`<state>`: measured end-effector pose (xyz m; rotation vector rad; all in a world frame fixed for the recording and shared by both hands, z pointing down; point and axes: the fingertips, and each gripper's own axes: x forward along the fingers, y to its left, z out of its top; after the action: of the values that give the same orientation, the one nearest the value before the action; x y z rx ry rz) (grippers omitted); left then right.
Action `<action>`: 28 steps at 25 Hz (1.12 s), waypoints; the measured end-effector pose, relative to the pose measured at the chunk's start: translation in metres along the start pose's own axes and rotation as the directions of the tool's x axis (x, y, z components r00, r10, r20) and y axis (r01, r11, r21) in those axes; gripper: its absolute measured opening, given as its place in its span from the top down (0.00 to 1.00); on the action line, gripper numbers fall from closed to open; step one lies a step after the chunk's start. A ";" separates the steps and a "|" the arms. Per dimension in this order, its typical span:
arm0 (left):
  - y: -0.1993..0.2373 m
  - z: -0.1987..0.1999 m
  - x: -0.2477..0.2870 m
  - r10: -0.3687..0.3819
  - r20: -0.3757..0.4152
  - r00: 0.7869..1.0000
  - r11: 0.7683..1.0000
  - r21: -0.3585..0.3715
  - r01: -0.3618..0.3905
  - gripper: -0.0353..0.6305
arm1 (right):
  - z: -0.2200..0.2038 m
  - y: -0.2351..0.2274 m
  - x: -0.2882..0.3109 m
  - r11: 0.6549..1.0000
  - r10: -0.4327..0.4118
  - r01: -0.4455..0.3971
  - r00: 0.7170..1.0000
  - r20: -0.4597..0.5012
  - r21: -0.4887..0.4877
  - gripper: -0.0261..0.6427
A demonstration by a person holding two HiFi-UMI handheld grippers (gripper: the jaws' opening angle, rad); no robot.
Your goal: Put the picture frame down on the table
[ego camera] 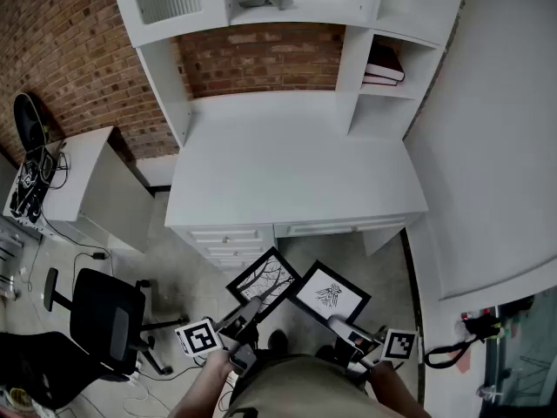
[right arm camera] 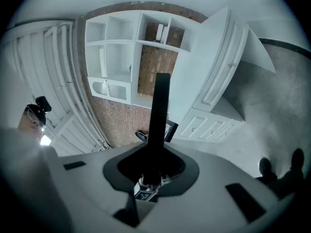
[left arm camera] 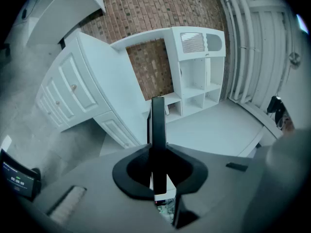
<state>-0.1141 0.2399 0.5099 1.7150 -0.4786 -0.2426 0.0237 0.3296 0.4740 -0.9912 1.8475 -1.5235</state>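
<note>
Two black picture frames hang in front of the white desk (ego camera: 287, 168), below its front edge and over the floor. My left gripper (ego camera: 248, 312) is shut on the corner of the frame with a bare-branches drawing (ego camera: 264, 281). My right gripper (ego camera: 341, 325) is shut on the frame with an insect-like drawing (ego camera: 329, 294). In the left gripper view that frame (left arm camera: 158, 125) stands edge-on as a black bar between the jaws of the left gripper (left arm camera: 158, 152). The right gripper view shows its frame (right arm camera: 158, 115) the same way, pinched in the right gripper (right arm camera: 153, 159).
The desk has drawers (ego camera: 231, 238) under its front and a white shelf unit with books (ego camera: 383, 66) behind. A black office chair (ego camera: 104, 320) stands at the left by a side table (ego camera: 83, 172) with cables. A white wall panel runs along the right.
</note>
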 end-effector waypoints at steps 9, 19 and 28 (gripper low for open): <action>-0.035 -0.068 0.018 0.001 0.042 0.999 0.999 -0.050 0.001 0.89 | 0.010 -0.002 -0.072 1.000 0.014 -0.015 1.000 0.016 0.024 0.89; -0.031 -0.092 -0.018 0.133 0.116 0.984 0.978 0.145 -0.150 0.89 | 0.003 -0.004 -0.094 0.998 0.065 -0.064 0.996 -0.058 0.020 0.89; -0.036 -0.102 -0.023 0.160 0.135 0.978 0.967 0.179 -0.183 0.89 | -0.003 -0.008 -0.105 0.999 0.048 -0.046 0.995 -0.085 0.024 0.89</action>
<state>-0.0853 0.3450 0.4932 1.8389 -0.7558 -0.1792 0.0836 0.4161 0.4778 -0.8782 1.8946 -1.5772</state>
